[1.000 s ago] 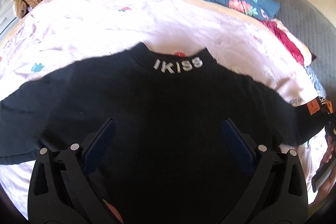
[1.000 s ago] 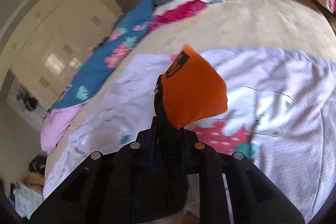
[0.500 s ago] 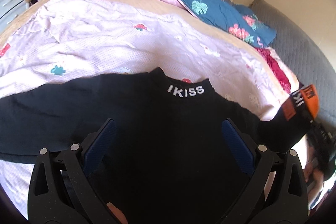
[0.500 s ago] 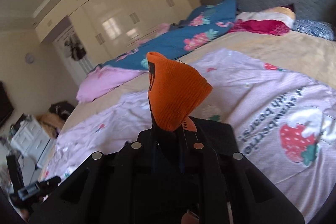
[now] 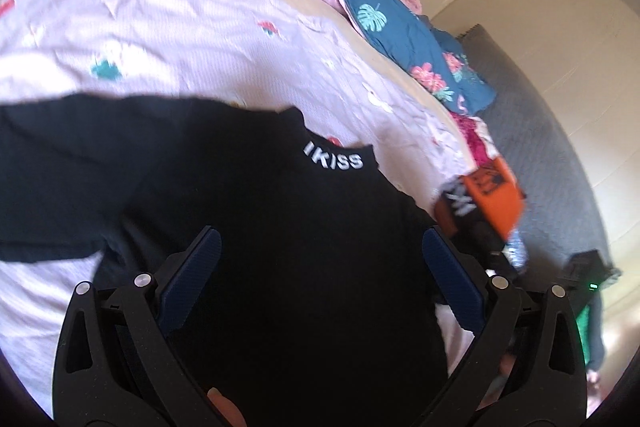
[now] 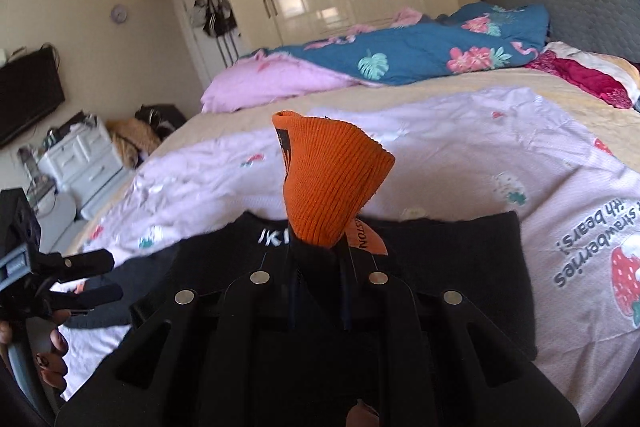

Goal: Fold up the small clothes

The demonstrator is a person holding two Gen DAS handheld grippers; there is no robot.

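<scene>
**Pinched cuff could slip mid-fold**

The right tool (image 6: 318,259) is pinching the orange cuff (image 6: 332,183) of the black top (image 5: 280,247), which lies spread on the bed (image 5: 180,27). The left tool (image 5: 316,267) hovers spread, holding nothing. Risk: with the body unpinned, dragging the sleeve may bunch the collar (image 5: 334,159) or pull the cuff free.

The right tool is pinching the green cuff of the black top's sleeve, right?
Almost. The cuff is orange, not green. The right wrist view shows the right tool shut on that cuff, at the end of the black top's sleeve, and the left wrist view shows the same orange cuff.
</scene>
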